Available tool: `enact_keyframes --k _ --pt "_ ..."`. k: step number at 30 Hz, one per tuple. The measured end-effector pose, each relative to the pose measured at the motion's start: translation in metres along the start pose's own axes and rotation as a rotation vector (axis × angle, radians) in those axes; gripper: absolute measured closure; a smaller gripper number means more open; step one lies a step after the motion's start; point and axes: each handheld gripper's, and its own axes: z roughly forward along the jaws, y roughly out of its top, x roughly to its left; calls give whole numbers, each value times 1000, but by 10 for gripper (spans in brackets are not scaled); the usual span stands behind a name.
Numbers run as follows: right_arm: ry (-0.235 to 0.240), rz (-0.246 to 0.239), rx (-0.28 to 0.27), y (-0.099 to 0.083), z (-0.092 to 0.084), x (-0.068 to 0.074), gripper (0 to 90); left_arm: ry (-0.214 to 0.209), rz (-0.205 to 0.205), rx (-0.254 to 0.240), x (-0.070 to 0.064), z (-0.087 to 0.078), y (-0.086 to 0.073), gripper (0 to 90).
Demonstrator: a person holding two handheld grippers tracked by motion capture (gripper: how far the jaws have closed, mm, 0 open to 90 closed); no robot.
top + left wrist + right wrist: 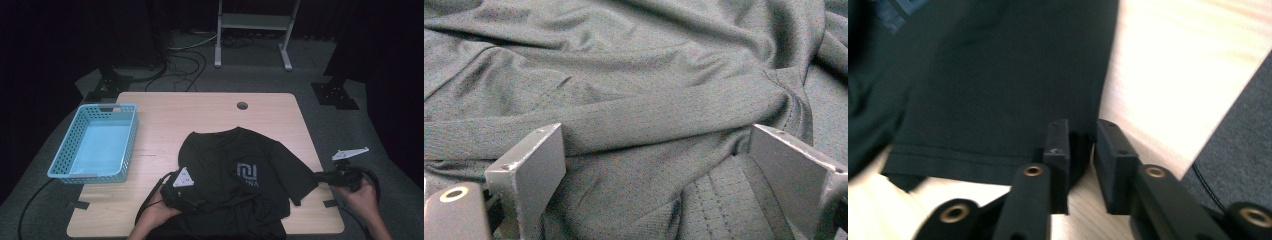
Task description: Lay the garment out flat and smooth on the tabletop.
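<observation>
Wooden surface (165,120) carries a black T-shirt (235,175) near its front edge. Left tongs (656,165) gape wide over the cloth. Right tongs (1082,150), narrowly parted, sit at the sleeve hem, gripping nothing.

bare table (165,120) behind shirt (235,175), basket (95,142) left

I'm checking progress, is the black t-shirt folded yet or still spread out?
Mostly spread: the black t-shirt lies flat with collar and chest logo showing, one sleeve out toward the right gripper, though its fabric is rumpled.

The black T-shirt (240,170) carries a pale square emblem (246,171) on its chest. Small letters sit beneath it; the last ones look like "NA", the rest too faint to read.
</observation>
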Motion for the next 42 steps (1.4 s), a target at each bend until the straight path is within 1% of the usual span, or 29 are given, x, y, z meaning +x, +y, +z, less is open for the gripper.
enact_keyframes --k 1,2,4,7,8,11,14,15,16,18,19,21,22,24,25,27,28,29,32,36,38,40,42 --pt "-7 -9 -10 2 -2 2 730 0 0 0 0 0 0 89" --pt "-7 -9 -10 2 -2 2 730 0 0 0 0 0 0 89" --pt "-7 -25 -36 6 -9 8 690 0 -1 1 0 0 0 89" --pt "-12 -48 -58 10 -16 16 667 0 0 1 0 0 0 89" --pt "-4 -52 -65 11 -18 19 667 0 0 1 0 0 0 89" --pt "6 -79 -56 14 -16 29 661 0 0 1 0 0 0 89" --pt "34 -104 -47 15 -10 39 661 1 2 2 0 0 0 89" --pt "34 -104 -47 15 -10 39 661 1 2 2 0 0 0 89" --pt "47 -110 -43 15 -7 43 660 0 -1 0 0 0 0 89" --pt "68 -130 -21 14 3 50 655 0 0 2 0 0 0 89" --pt "85 -143 0 13 11 57 655 0 0 1 0 0 0 89" --pt "88 -154 20 11 18 61 656 0 0 1 0 0 0 89" --pt "88 -154 20 11 18 61 656 0 0 1 0 0 0 89" --pt "92 -156 40 8 24 63 655 0 1 2 0 0 0 89" --pt "86 -154 50 6 28 62 653 0 0 1 0 0 0 89" --pt "91 -139 41 4 28 58 653 0 0 2 0 0 0 89" --pt "91 -139 41 4 28 58 653 0 0 2 0 0 0 89" --pt "72 -134 37 3 25 53 655 -1 0 2 0 0 0 89" --pt "48 -116 33 1 21 41 655 -1 1 2 0 0 0 89" --pt "18 -69 22 -2 13 22 654 -2 1 1 0 0 0 89" --pt "20 -34 13 -4 10 13 650 -3 1 1 0 0 0 89" --pt "19 -12 9 -4 9 10 632 -4 2 1 0 0 0 89" --pt "27 -11 1 -4 8 12 626 -4 2 2 1 0 0 89"
